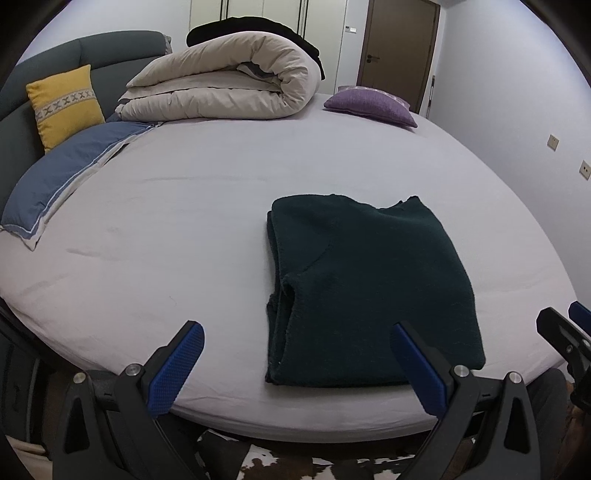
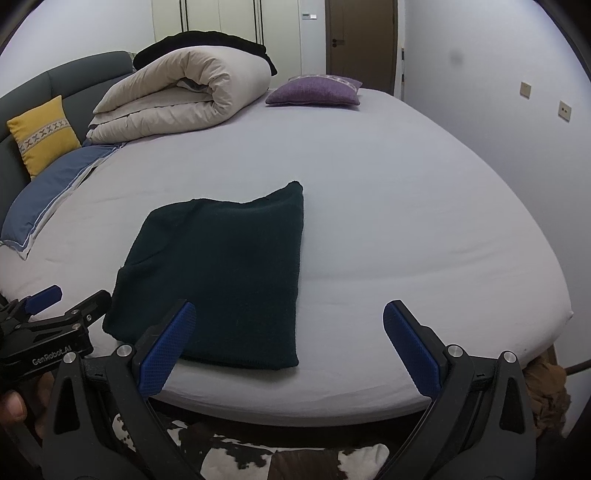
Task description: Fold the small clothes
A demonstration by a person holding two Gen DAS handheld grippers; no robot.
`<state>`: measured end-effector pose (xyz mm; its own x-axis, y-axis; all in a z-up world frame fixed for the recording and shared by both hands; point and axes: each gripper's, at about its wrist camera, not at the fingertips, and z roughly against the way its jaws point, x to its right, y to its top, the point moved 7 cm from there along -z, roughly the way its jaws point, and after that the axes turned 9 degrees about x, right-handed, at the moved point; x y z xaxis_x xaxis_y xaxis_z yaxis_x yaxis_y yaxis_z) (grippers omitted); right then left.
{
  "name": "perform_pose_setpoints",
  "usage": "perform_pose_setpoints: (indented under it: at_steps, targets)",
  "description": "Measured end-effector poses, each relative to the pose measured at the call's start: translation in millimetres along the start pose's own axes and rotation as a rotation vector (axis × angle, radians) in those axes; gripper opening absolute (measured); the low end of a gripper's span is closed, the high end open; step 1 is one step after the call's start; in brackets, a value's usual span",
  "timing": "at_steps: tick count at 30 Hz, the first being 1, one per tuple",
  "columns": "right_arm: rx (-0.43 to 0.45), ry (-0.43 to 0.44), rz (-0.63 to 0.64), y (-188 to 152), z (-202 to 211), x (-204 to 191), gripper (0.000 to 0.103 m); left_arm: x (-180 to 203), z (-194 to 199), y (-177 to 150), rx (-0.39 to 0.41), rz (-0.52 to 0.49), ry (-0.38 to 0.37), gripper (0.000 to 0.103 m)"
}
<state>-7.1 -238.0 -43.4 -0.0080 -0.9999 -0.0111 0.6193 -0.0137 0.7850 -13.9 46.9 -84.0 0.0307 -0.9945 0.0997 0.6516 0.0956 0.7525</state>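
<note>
Both grippers are hovering at the near edge of the bed (image 1: 229, 206), left gripper (image 1: 297, 363) and right gripper (image 2: 288, 341) each spread wide, gripping nothing. Dark green sweater (image 1: 369, 288) is lying folded flat on the sheet near that edge, untouched.

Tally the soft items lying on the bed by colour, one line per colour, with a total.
Dark green: 1, the folded sweater
Yellow: 1, the yellow cushion
Purple: 1, the purple cushion
Blue: 1, the blue pillow
Beige: 1, the rolled duvet
Black: 1, the black fabric on top of the duvet
Total: 6
</note>
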Motion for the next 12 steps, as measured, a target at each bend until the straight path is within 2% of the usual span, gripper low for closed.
perform_pose_setpoints:
  at_steps: [12]
  targets:
    - [0.037,0.046,0.068,5.7,36.5,-33.7,0.103,-19.7,20.3,6.6,0.051,0.049,0.017,0.103]
